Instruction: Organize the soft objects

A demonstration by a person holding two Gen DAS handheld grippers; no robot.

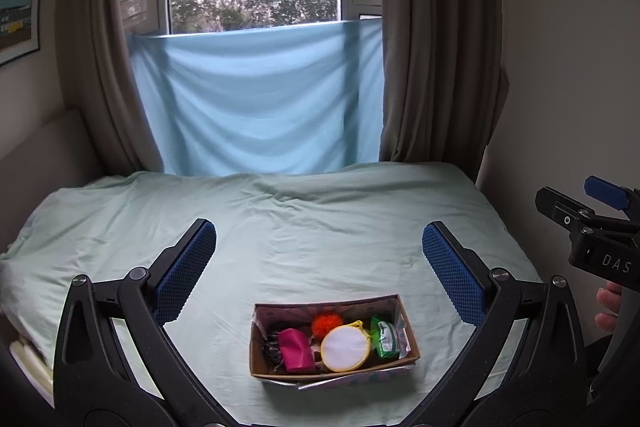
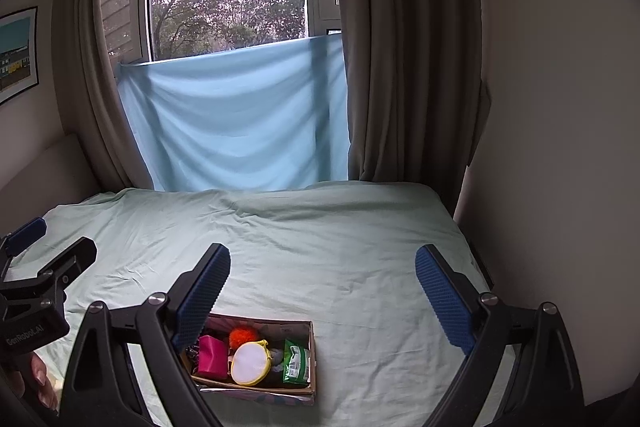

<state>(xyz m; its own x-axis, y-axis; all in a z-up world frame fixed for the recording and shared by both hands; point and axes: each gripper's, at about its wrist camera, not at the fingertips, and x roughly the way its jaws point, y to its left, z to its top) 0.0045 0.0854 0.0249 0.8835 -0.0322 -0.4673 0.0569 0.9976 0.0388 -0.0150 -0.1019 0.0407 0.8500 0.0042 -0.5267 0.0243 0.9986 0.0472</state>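
Note:
A small cardboard box (image 1: 405, 323) (image 2: 311, 351) lies on the pale green bed sheet (image 1: 304, 227) (image 2: 328, 259). Inside it are a pink pouch (image 1: 296, 350) (image 2: 212, 355), an orange pom-pom (image 1: 324, 325) (image 2: 242, 335), a round white pad with a yellow rim (image 1: 346, 348) (image 2: 251, 363), a green packet (image 1: 385, 338) (image 2: 297, 361) and something dark at the left end. My left gripper (image 1: 320, 261) hangs open above and behind the box, nothing between its blue pads. My right gripper (image 2: 323, 281) is also open and empty, with the box below its left finger.
Brown curtains (image 1: 424, 67) and a light blue cloth (image 1: 256, 99) hang behind the bed. A wall (image 2: 560, 107) borders the bed's right side; a headboard (image 1: 44, 155) stands at left. The right gripper's body (image 1: 592, 231) shows at the left wrist view's right edge, the left gripper's body (image 2: 36, 291) at the right wrist view's left edge.

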